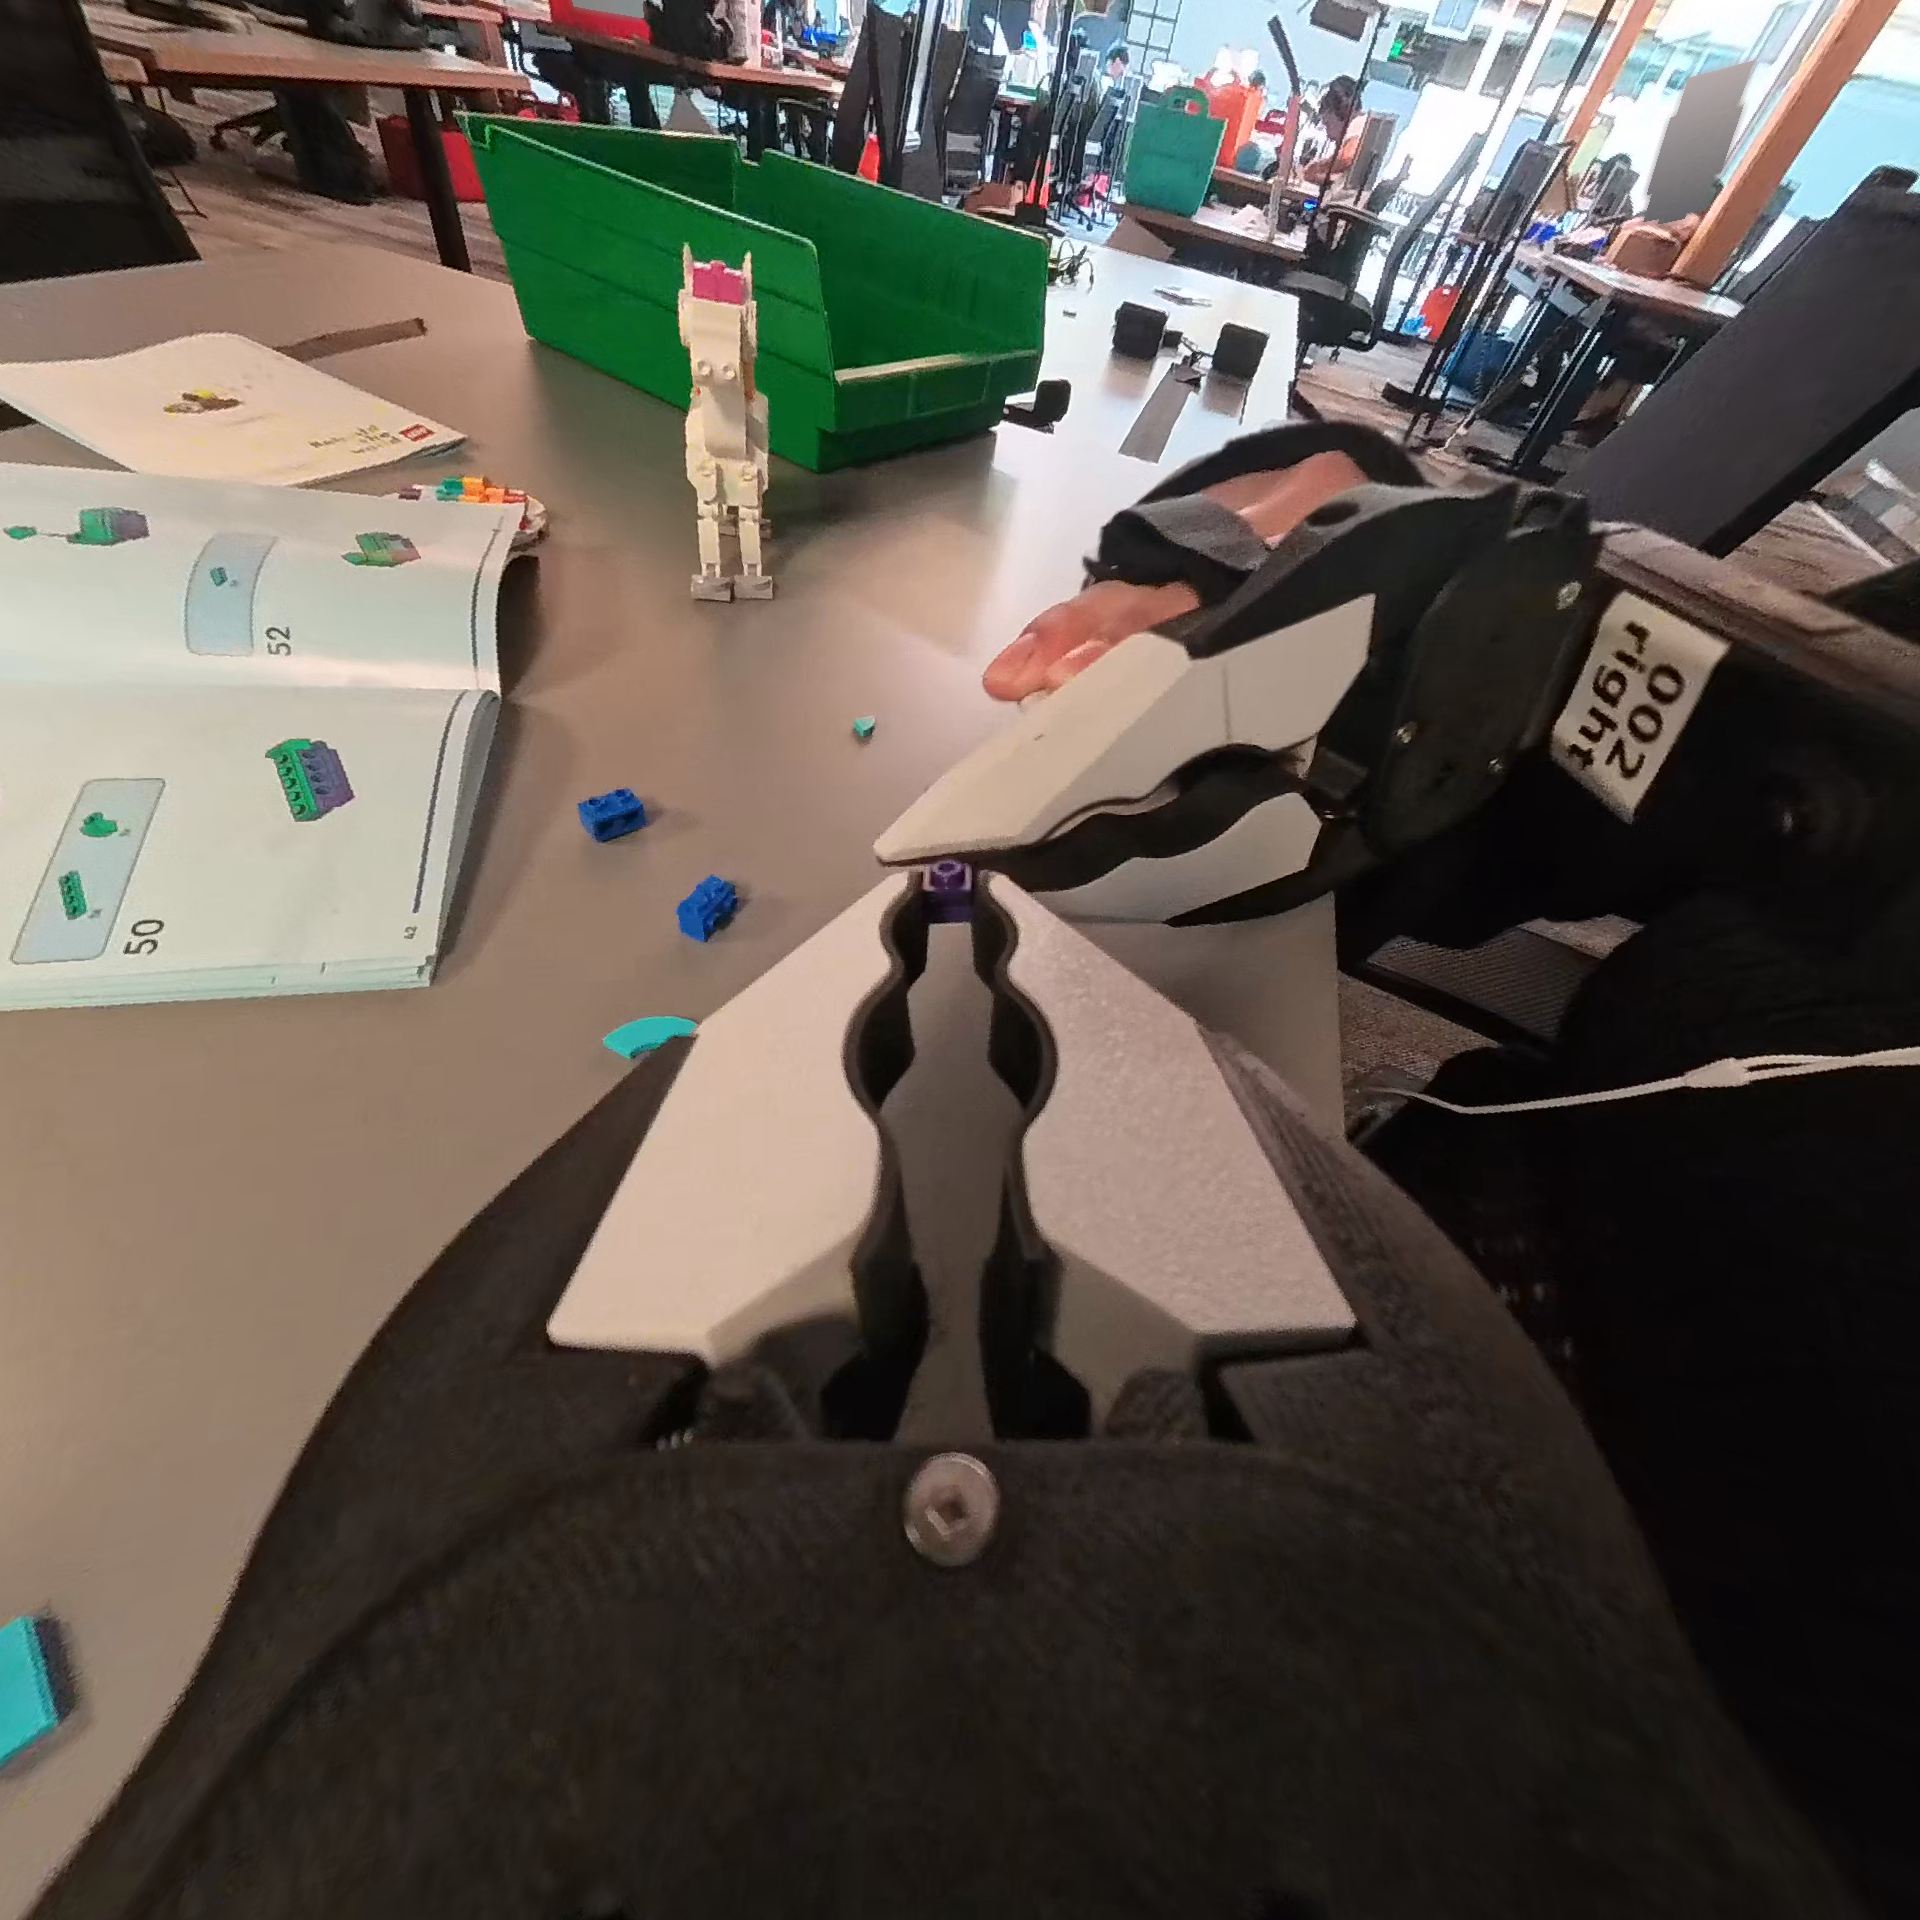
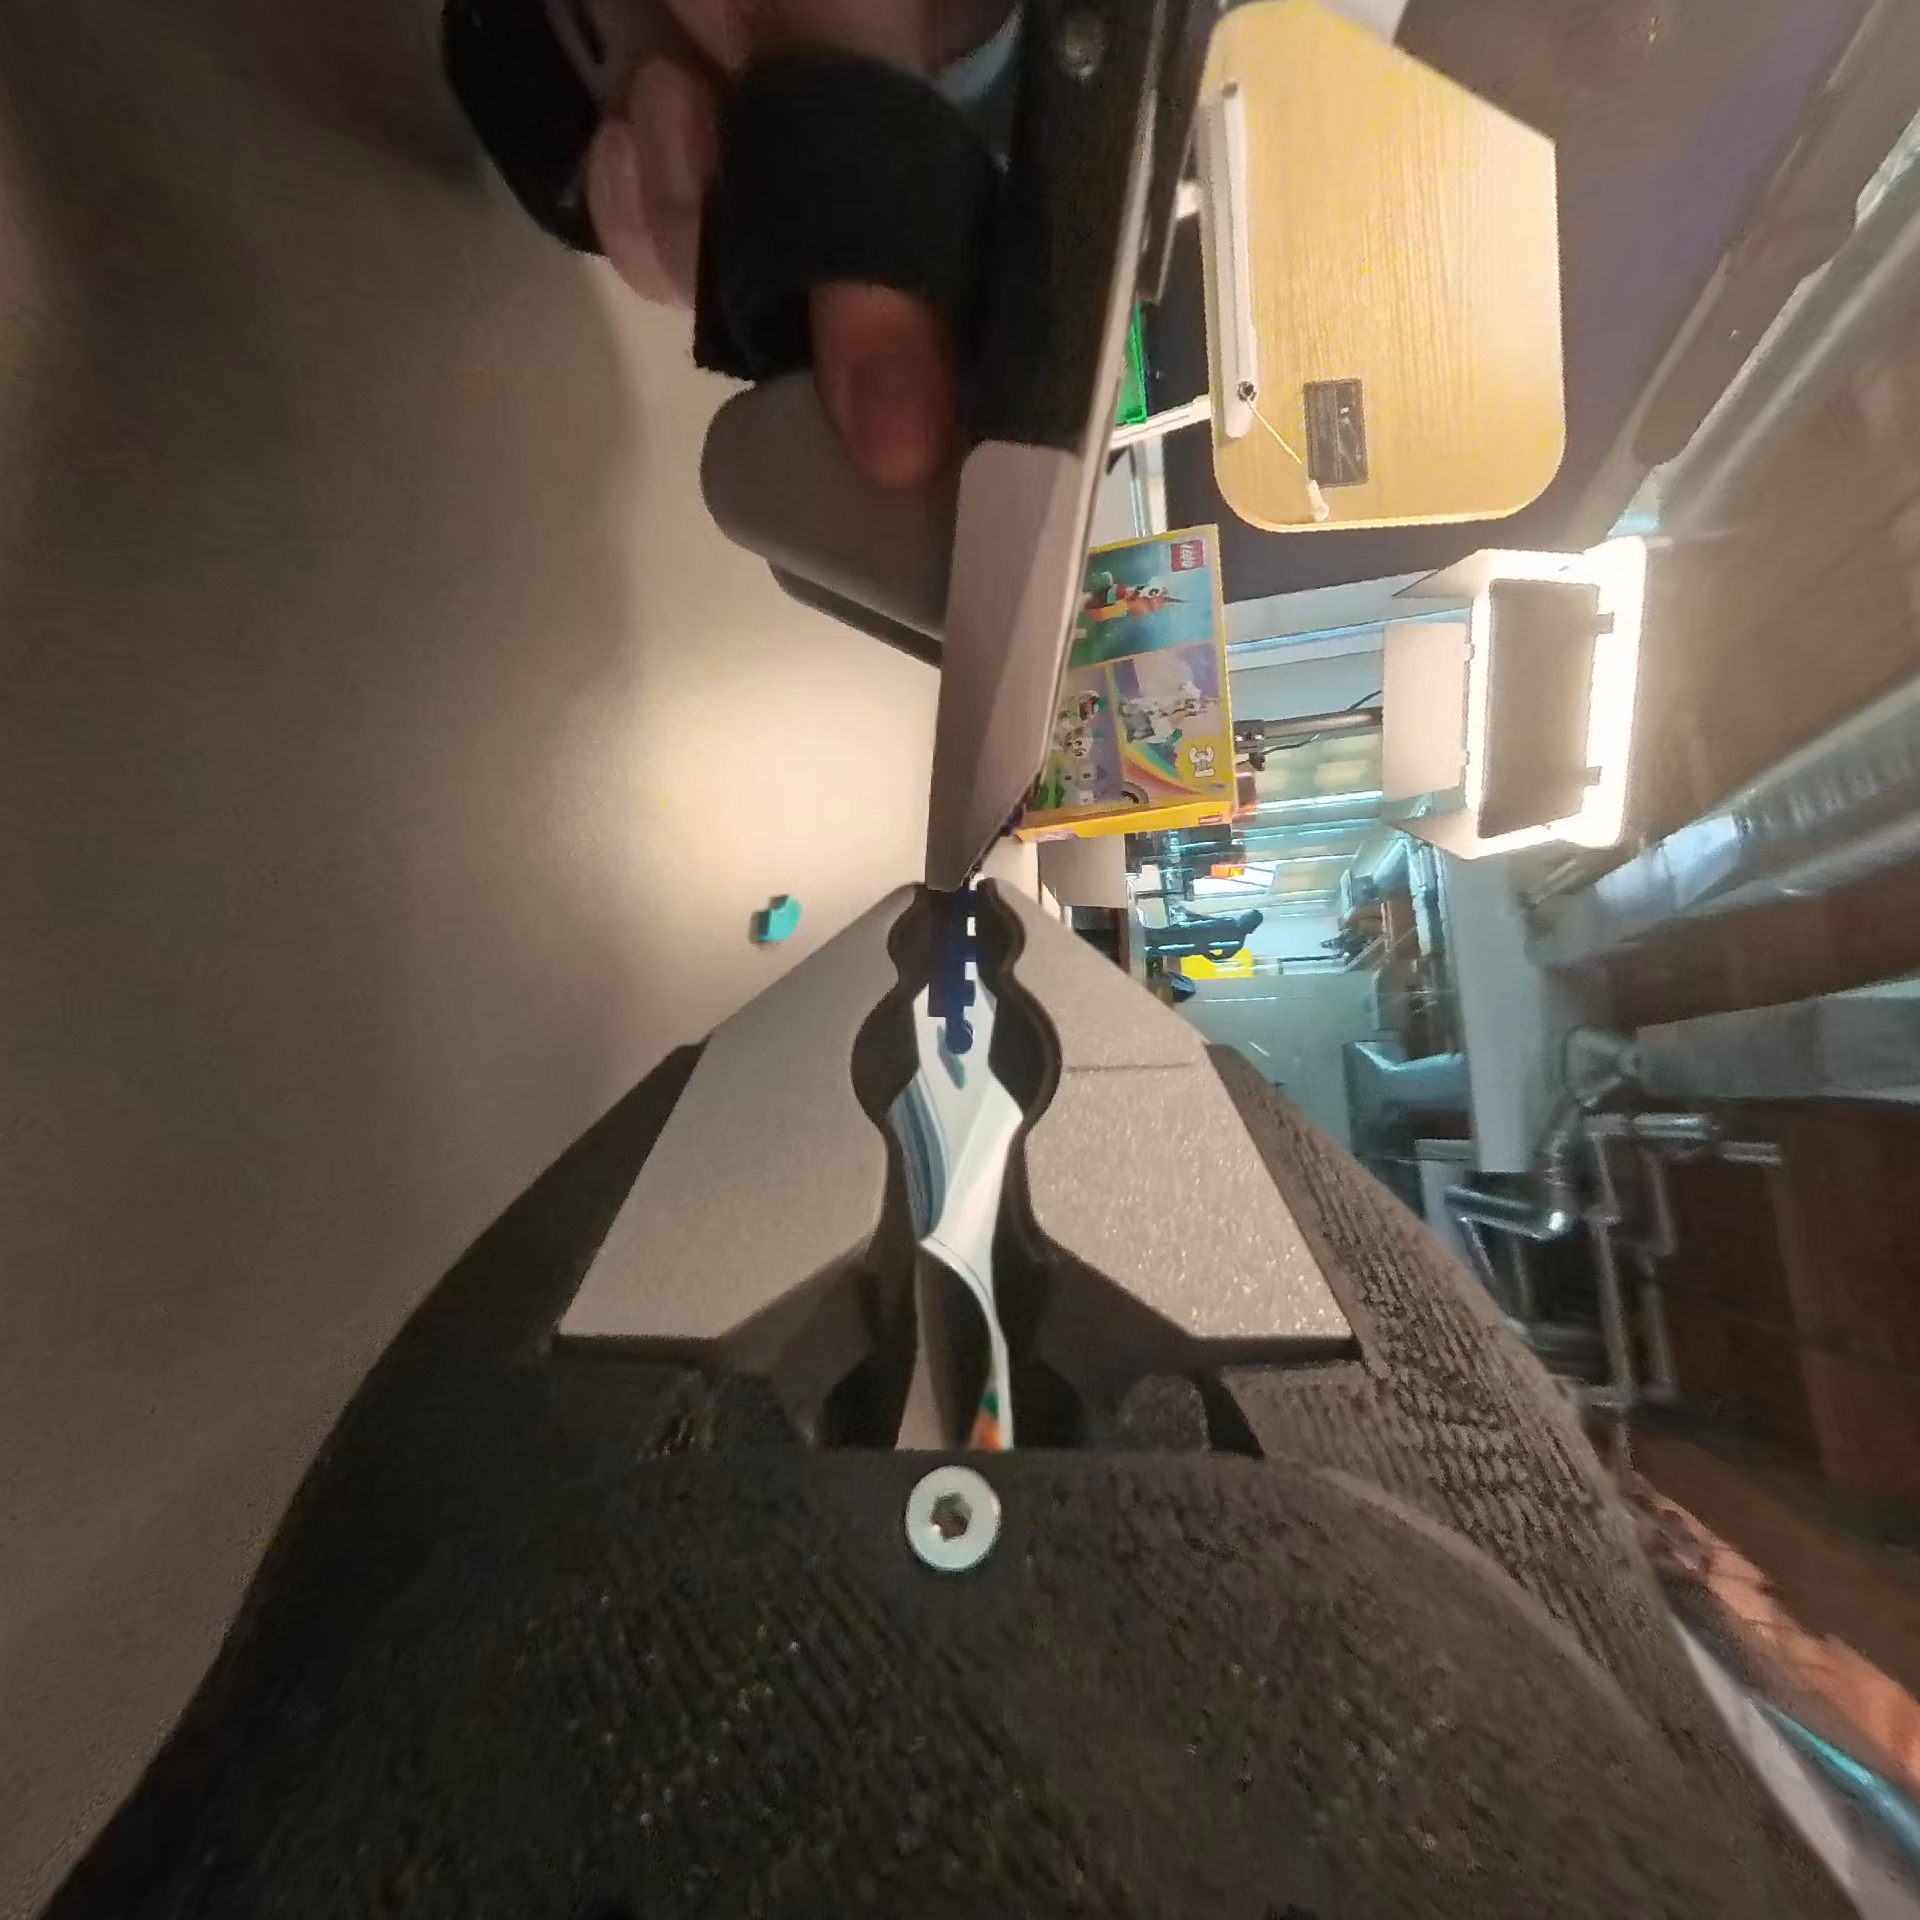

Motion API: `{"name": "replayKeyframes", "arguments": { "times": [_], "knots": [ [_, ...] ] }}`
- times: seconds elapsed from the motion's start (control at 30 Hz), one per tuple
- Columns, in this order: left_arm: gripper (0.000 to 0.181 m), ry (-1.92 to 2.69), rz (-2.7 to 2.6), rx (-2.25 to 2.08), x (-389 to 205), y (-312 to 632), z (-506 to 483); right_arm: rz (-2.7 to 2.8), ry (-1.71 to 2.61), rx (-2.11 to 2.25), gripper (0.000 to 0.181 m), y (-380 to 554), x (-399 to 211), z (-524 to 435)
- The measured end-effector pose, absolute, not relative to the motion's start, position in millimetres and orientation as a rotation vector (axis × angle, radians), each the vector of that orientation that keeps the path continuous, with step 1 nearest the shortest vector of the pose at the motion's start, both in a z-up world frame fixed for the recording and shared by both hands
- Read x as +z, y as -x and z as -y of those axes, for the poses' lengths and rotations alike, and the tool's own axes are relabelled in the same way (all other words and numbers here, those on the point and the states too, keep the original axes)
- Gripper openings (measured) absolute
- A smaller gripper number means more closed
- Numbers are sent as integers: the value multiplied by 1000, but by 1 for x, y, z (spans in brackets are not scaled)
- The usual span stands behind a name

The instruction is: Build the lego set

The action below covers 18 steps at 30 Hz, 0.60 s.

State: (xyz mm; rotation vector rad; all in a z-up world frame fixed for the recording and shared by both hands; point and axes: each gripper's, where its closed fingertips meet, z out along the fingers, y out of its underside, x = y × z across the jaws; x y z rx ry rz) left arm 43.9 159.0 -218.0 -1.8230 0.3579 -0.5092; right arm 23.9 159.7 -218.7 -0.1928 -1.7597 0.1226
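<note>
Left hand-held gripper (image 1: 948, 894) pinching small purple brick (image 1: 948, 896) at fingertips, raised off worktop (image 1: 312, 1195). Right hand-held gripper (image 2: 961, 909) clamped on thin blue piece (image 2: 956, 977), tips meeting, likely mating parts. Instruction booklet (image 1: 239, 727) open alongside for reference.

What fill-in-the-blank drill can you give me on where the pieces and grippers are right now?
1. The left gripper pinches a small ____ brick at its tips.
2. The white animal model stands in front of a ____ bin.
3. Two loose ____ bricks lie on the table beside the open booklet.
4. The right gripper comes in tip to tip with the ____ gripper.

Missing words: purple; green; blue; left
</note>
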Motion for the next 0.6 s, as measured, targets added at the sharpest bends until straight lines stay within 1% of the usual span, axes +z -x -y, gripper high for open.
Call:
{"name": "replayKeyframes", "arguments": {
  "times": [0.1,0.2,0.23,0.27,0.3,0.33,0.47,0.6],
  "knots": [
    [7,1843,-351,-528,-222,-43,-159,1767,168,90,6,-23,-221,-160],
    [8,1832,-277,-607,-219,-37,-160,1757,318,324,7,-24,-218,-159],
    [8,1847,-261,-582,-221,-31,-162,1751,390,394,20,-24,-214,-162],
    [8,1852,-252,-584,-222,-28,-162,1742,458,446,38,-25,-210,-168],
    [8,1856,-246,-600,-222,-28,-161,1731,502,486,48,-27,-206,-173],
    [8,1869,-246,-598,-223,-26,-161,1722,518,515,51,-29,-203,-178],
    [8,1954,-327,-571,-233,-25,-160,1623,490,617,55,-45,-191,-206],
    [8,2063,-515,-497,-250,-38,-166,1429,677,821,53,-56,-178,-257]
  ]
}}
